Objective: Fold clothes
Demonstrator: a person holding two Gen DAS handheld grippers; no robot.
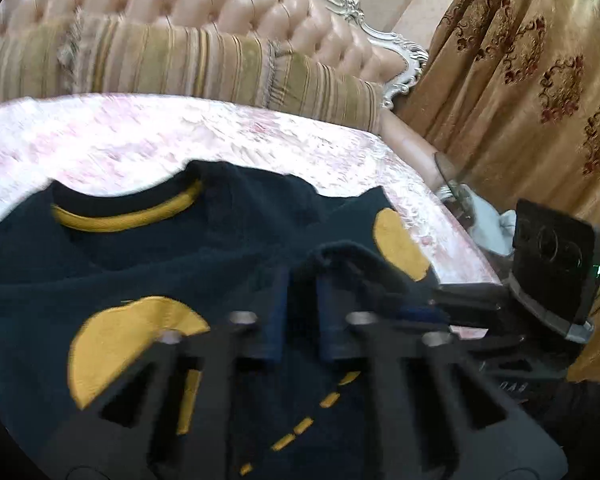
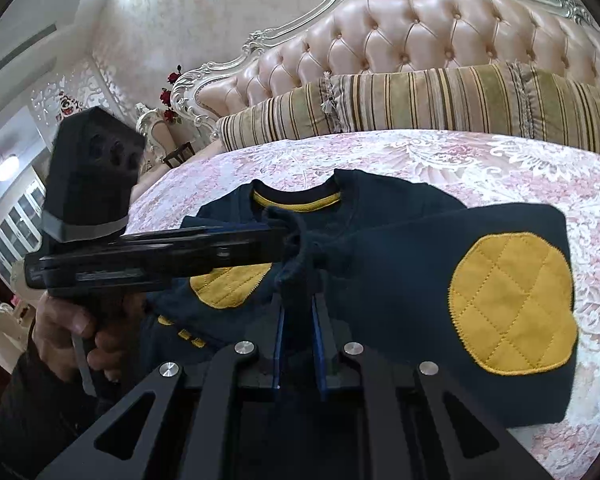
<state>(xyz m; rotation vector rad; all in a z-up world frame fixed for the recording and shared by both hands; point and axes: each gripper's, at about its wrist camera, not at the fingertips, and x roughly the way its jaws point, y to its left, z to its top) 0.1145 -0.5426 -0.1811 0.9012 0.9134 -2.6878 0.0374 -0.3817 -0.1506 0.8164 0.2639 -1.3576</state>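
Note:
A navy sweater with a yellow collar band and yellow quilted elbow patches lies on the pink lace bedspread. My left gripper is shut on a bunched fold of the sweater's dark fabric. In the right wrist view the sweater lies collar away from me, and one sleeve with a yellow patch is folded across to the right. My right gripper is shut on the same bunch of cloth. The left gripper reaches in from the left, its tip touching that bunch. The right gripper shows at the right.
Striped bolster pillows lean on a tufted pink headboard at the far side of the bed. A gold patterned curtain hangs beyond the bed's right edge. A person's hand grips the left gripper's handle.

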